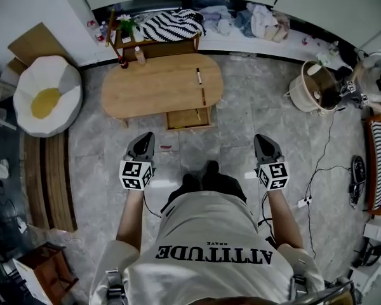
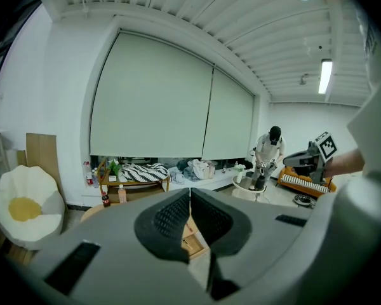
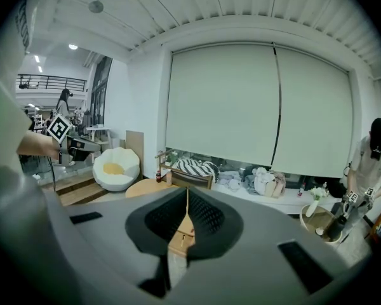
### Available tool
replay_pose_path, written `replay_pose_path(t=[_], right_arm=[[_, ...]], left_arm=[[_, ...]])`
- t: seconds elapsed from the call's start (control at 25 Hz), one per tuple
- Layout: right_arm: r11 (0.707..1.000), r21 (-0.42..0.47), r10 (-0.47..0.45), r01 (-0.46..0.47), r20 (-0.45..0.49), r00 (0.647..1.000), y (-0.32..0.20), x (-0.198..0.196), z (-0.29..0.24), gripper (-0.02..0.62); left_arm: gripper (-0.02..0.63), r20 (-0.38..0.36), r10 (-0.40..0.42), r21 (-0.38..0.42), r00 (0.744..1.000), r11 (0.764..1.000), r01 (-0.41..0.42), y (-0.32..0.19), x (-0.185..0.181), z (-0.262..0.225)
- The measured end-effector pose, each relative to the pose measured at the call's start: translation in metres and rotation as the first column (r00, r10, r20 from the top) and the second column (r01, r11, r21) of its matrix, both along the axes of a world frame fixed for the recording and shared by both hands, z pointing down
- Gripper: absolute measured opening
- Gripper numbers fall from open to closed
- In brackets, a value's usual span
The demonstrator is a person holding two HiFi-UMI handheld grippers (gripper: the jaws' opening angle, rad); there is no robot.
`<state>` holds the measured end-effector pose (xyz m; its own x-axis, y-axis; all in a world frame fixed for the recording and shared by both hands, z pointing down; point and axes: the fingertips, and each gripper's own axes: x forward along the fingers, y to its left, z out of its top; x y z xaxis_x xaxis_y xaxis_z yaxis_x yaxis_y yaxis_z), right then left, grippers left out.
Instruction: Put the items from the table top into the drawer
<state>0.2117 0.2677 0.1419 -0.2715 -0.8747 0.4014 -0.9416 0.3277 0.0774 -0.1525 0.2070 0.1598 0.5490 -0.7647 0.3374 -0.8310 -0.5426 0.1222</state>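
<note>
An oval wooden coffee table [image 1: 153, 84] stands ahead of me on the stone floor, and its drawer [image 1: 189, 118] is pulled open toward me. A dark pen-like item [image 1: 199, 76] and a thin brown stick [image 1: 203, 96] lie on the right part of the top. Another thin item [image 1: 198, 114] lies in the drawer. My left gripper [image 1: 145, 138] and right gripper [image 1: 263, 138] hover short of the table, both shut and empty. In each gripper view the jaws meet along a line, the left gripper [image 2: 190, 199] and right gripper [image 3: 187, 199] both pointing toward the drawer [image 3: 178, 237].
A low shelf [image 1: 157, 42] with a striped cushion, a plant and bottles stands behind the table. At the left are an egg-shaped beanbag [image 1: 47, 97] and wooden steps [image 1: 47, 176]. A wicker basket [image 1: 312, 88], another person [image 1: 376, 81] and floor cables [image 1: 317, 173] are at the right.
</note>
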Motion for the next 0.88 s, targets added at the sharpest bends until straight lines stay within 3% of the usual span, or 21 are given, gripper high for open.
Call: replay_pose_path(t=[0.36,0.64,0.88], right_arm=[[0.999,-0.018,-0.042,0.042,0.023,0.999,-0.045,0.005,0.021,0.021],[0.993,-0.030,-0.111,0.113,0.042,0.993,-0.119,0.009,0.030,0.021],[0.983,-0.068,-0.170,0.172,0.034,0.985,-0.177,0.025,0.043,0.021]], left_arm=[[0.023,0.019,-0.034,-0.019,0.999,0.999,0.034,-0.027,0.008,0.013],[0.023,0.023,-0.077,-0.011,0.997,0.997,0.077,-0.069,0.020,0.014],[0.023,0.015,-0.075,-0.011,0.997,0.997,0.075,-0.108,0.053,0.024]])
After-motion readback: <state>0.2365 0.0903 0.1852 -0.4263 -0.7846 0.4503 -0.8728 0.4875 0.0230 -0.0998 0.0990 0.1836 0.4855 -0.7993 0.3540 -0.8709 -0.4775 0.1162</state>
